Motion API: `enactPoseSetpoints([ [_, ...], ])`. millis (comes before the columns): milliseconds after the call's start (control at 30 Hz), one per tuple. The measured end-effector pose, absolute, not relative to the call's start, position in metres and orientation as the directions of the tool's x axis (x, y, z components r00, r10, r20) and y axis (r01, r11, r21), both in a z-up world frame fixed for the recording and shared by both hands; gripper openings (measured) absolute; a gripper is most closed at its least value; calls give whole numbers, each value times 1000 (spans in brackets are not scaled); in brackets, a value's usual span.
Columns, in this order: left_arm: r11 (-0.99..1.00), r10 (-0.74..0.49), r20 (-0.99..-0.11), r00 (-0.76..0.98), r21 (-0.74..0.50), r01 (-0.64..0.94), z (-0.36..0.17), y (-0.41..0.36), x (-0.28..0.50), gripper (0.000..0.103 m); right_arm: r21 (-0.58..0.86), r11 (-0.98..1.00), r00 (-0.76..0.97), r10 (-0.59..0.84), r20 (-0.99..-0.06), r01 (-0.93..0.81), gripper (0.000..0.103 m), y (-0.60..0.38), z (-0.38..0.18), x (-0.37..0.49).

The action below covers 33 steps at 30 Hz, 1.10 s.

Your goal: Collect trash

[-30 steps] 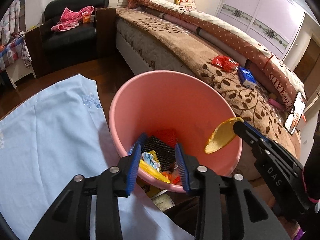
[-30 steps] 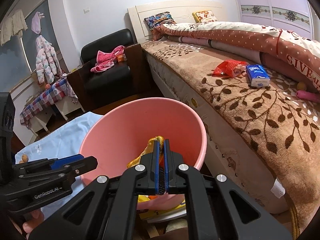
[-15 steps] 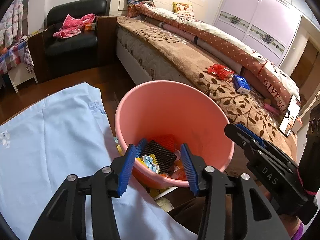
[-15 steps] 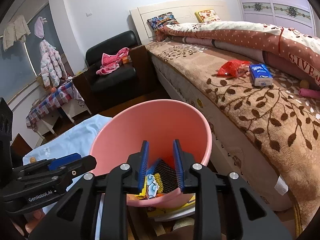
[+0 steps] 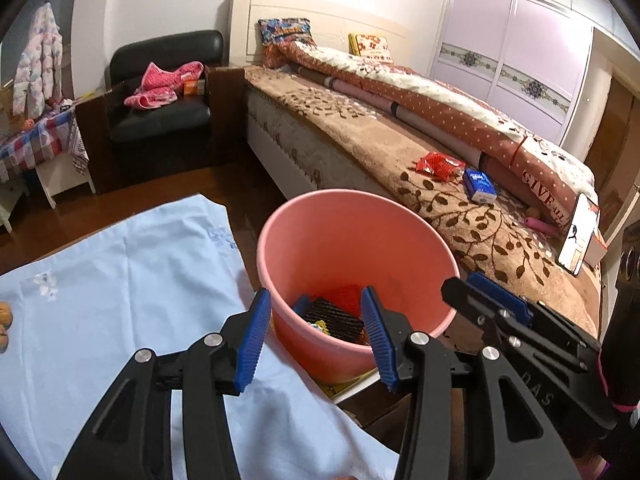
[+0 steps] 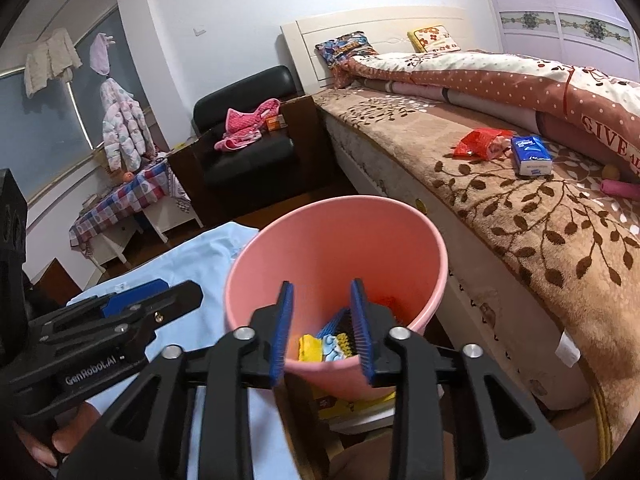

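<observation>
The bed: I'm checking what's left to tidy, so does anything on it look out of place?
Yes. A crumpled red wrapper lies on the brown leaf-patterned blanket, with a blue tissue pack right beside it. The wrapper looks like litter that is not yet in the pink bucket, which already holds other scraps.

Left claw (image 5: 316,334) gapes empty over the pink bin (image 5: 356,264) — trash (image 5: 334,314) inside.
</observation>
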State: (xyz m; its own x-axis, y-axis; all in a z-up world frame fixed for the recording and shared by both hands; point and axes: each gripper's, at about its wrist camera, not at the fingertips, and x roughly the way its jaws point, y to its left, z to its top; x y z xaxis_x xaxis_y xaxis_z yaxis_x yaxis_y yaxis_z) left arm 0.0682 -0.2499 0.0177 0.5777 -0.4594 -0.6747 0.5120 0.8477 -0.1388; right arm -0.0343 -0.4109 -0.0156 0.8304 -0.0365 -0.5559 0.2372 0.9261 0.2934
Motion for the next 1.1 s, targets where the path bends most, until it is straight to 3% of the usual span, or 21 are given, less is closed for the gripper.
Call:
enactPoseSetpoints([
  [167, 860, -452, -646, 615, -133, 492, 28, -235, 55, 46, 303, 927, 838, -22, -546, 221, 42, -402, -11, -43],
  [400, 876, -429, -606, 669, -99, 472, 39, -218, 33, 46, 278, 937, 842, -30, -539, 211, 60, -383, -4, -57],
  [533, 880, -426, -599, 678, -98, 465, 42, -208, 24, 46, 262, 943, 856, -44, -516, 206, 65, -373, 1, -67],
  [1100, 892, -423, -572, 703, -129, 432, 38, -180, 6, 46, 209, 951, 854, -90, -513, 226, 78, -349, 3, -80],
])
